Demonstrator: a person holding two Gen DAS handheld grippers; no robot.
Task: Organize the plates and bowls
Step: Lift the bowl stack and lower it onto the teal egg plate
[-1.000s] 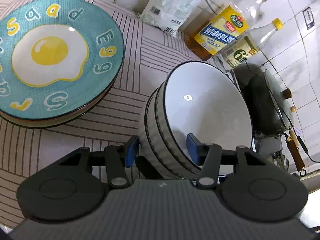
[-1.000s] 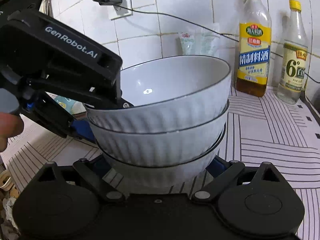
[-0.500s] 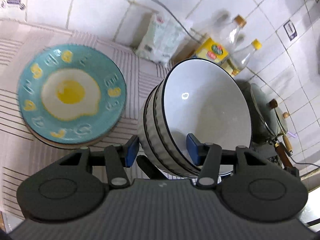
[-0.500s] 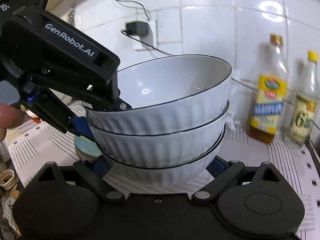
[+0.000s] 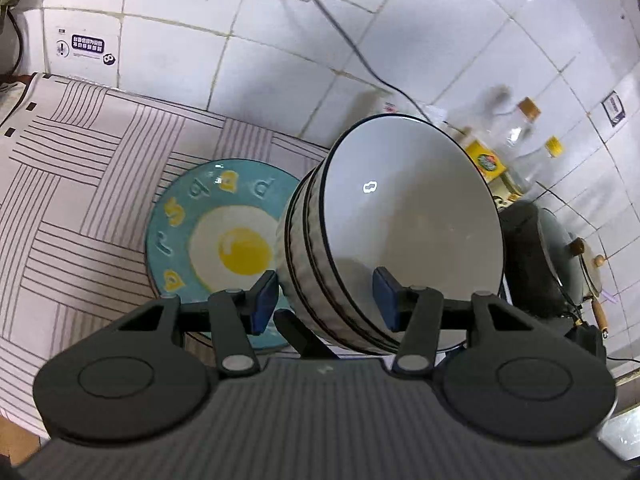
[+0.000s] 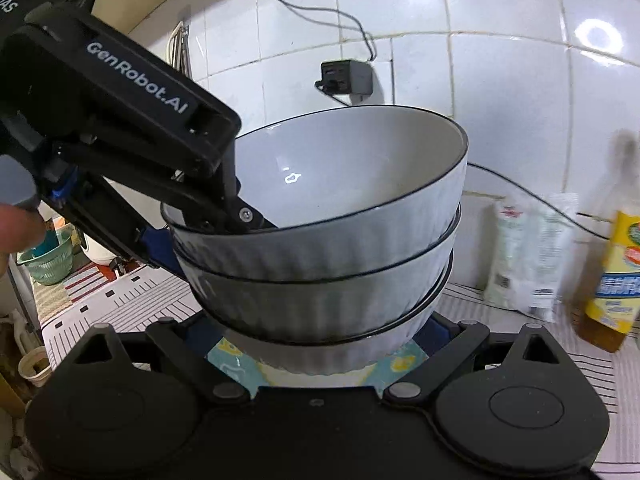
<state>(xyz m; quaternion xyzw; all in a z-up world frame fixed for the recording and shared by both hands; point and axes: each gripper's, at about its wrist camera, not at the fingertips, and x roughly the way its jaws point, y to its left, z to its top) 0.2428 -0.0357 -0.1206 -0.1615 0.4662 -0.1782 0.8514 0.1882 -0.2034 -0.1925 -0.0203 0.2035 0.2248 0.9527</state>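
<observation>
Above the egg plate point(image 5: 208, 240) at frame centre, I carry the bowl stack point(image 6: 332, 248): left hand-held gripper point(image 5: 326, 300) pinches its rim, right hand-held gripper point(image 6: 320, 330) clasps its base. Next, I judge, lower it squarely.

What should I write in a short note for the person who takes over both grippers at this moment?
Left gripper: shut on the rim of the bowl stack, one finger inside the top bowl, one outside.
Right gripper: clamped around the stack's bottom bowl.
Three nested bowls are held in the air, above the egg plate on the striped mat.
Done: bowls stacked and lifted.
Left: probably set the stack down, then release both grippers.
</observation>
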